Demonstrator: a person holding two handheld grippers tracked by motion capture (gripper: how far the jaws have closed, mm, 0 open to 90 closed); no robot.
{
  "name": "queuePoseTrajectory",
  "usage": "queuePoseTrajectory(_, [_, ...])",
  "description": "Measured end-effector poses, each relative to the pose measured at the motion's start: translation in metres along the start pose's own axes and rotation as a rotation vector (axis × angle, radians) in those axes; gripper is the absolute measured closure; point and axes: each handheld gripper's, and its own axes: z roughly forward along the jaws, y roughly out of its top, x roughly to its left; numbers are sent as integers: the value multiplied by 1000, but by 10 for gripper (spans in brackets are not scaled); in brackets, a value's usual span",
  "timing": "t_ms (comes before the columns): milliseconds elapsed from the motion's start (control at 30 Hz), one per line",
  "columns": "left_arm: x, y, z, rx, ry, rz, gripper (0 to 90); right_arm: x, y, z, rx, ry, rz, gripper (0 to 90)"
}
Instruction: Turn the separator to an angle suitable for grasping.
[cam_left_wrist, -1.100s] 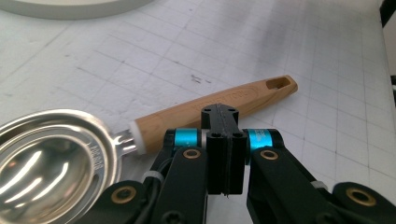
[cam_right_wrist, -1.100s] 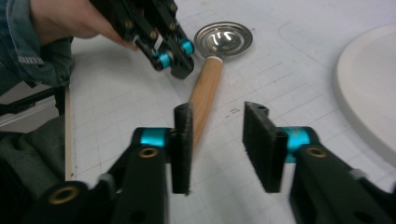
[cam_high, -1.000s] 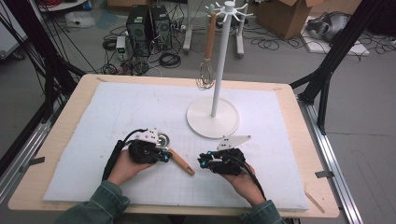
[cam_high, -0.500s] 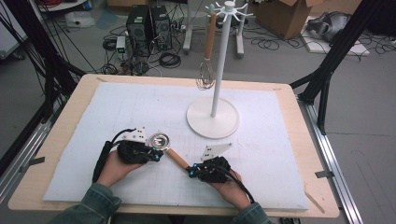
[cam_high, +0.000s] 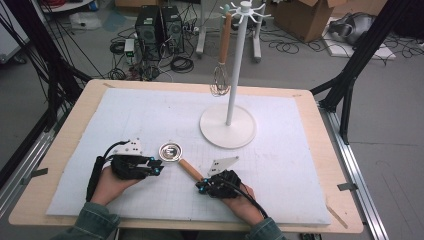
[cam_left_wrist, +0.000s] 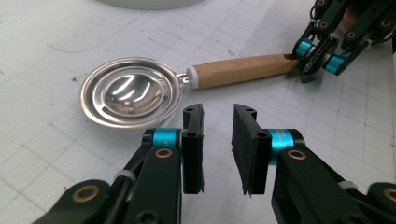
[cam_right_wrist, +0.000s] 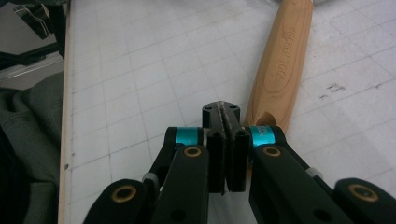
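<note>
High view: a metal strainer (cam_high: 170, 151) with a wooden handle (cam_high: 190, 170) lies near the tabletop's front edge. The left gripper (cam_high: 156, 166) has drawn back from its bowl since 1 second ago; the right gripper (cam_high: 199, 188) has moved down to the handle's end.

Left gripper view: fingers (cam_left_wrist: 193, 140), just opening, stand narrowly apart, holding nothing.

Right gripper view: fingers (cam_right_wrist: 216, 140) pressed together beside the handle (cam_right_wrist: 282, 70).
</note>
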Motion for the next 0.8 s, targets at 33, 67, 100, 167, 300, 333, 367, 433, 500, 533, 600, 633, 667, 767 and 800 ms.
queuePoseTrajectory(33, [0,0,-1,-1,0,1,722,-1,0,0,2,-6,-2,894])
queuePoseTrajectory(67, [0,-1,-1,-1,3,2,717,-1,0,-1,6,-13,-2,894])
queuePoseTrajectory(100, [0,-1,-2,-1,0,2,716,-2,0,-2,8,-21,-2,894])
queuePoseTrajectory(167, [1,-1,-3,-3,1,5,711,-4,0,-4,10,-35,5,894])
queuePoseTrajectory(300, [1,-1,-5,-7,4,4,700,-7,-1,-6,8,-49,3,894])
queuePoseTrajectory(333, [1,-1,-5,-8,2,5,698,-8,-1,-6,11,-50,5,894])
queuePoseTrajectory(367, [1,-2,-5,-9,2,2,697,-9,-1,-7,13,-54,8,894])
queuePoseTrajectory(433, [1,-1,-4,-8,0,5,694,-10,-2,-8,12,-60,11,894])
queuePoseTrajectory(500, [1,-1,-4,-9,0,5,691,-13,-2,-10,12,-74,4,894])
queuePoseTrajectory(533, [1,-1,-4,-6,0,9,688,-14,-3,-11,12,-77,9,894])
queuePoseTrajectory(600, [1,-1,-4,-8,-1,6,682,-16,-4,-13,14,-88,13,894])
queuePoseTrajectory(633, [1,-2,-4,-7,-3,7,682,-17,-4,-14,15,-92,15,893])
queuePoseTrajectory(667, [1,-2,-5,-6,-3,8,682,-19,-4,-15,16,-97,14,893])
queuePoseTrajectory(767, [2,-2,-6,-4,-2,11,677,-22,-6,-18,17,-109,21,894])
queuePoseTrajectory(800, [2,-2,-6,-8,-2,5,676,-23,-6,-19,19,-114,30,893])
